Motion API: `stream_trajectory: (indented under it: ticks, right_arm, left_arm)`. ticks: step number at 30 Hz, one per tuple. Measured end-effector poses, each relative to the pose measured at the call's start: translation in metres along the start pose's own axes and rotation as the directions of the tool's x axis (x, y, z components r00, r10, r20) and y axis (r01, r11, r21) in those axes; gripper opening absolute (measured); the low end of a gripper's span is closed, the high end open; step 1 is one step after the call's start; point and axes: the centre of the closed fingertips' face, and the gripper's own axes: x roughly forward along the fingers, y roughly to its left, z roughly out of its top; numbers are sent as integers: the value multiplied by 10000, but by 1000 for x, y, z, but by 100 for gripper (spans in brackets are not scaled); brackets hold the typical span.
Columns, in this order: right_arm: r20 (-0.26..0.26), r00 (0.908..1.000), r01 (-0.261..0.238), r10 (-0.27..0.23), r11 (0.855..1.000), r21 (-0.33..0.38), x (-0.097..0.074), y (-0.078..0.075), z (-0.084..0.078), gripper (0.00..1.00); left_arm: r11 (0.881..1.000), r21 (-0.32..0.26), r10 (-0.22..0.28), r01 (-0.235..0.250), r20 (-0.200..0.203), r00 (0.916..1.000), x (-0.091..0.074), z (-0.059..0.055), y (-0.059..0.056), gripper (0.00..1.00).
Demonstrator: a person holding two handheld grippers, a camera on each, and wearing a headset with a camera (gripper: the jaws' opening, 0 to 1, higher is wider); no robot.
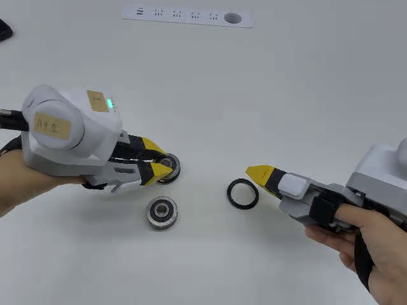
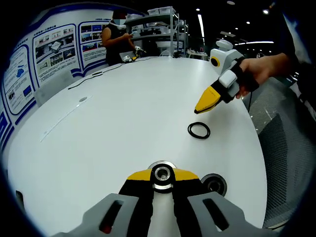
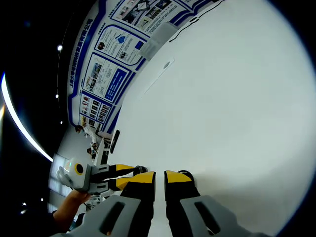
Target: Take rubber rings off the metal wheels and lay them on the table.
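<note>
Left gripper (image 1: 158, 163) holding one wheel, a removed ring lying on the table.
Its yellow-tipped fingers are clamped on a round silver metal wheel (image 1: 170, 166). A second metal wheel (image 1: 162, 211) lies on the white table (image 1: 210, 89) at the first wheel's 6 o'clock. A black rubber ring (image 1: 243, 194) lies flat at the second wheel's 2 o'clock. The right gripper (image 1: 259, 172) hovers at the ring's 1 o'clock, its fingers almost together and holding nothing. A white power strip (image 1: 187, 15) lies at the table's 12 o'clock.
</note>
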Motion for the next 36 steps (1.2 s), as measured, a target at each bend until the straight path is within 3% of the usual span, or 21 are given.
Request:
stream_trajectory:
  ticks: [8,14,17,21,23,27,33,36]
  right_arm:
    - [-226,9989,-423,422,9991,-34,13,13,-3,8]
    - [-452,9945,-962,946,9947,-355,25,27,-6,10]
    - [-468,9884,-1493,1446,9815,-1197,32,39,-8,12]
    - [-998,9754,-2083,1966,9699,-1258,46,54,-21,19]
    - [-1034,9697,-2370,2212,9546,-1807,53,61,-24,23]
    - [-1288,9667,-2429,2210,9508,-1921,63,65,-31,37]
    - [-1782,9591,-2488,2199,9551,-1608,75,62,-40,41]
    - [-1855,9607,-2386,2064,9557,-1723,79,59,-40,44]
  left_arm:
    - [9995,300,-86,89,-97,9999,1,0,0,13]
    - [9975,698,-50,85,-490,9988,1,1,-1,13]
    - [9976,693,-52,85,-474,9989,1,0,-1,13]
    - [9972,744,-85,122,-495,9987,1,0,-2,13]
    - [9970,762,-104,145,-534,9985,1,0,-1,12]
    - [9961,852,-168,219,-602,9980,1,0,-2,13]
    - [9955,885,-279,329,-575,9980,1,-1,-2,13]
    - [9953,901,-305,349,-502,9983,1,-1,-2,13]
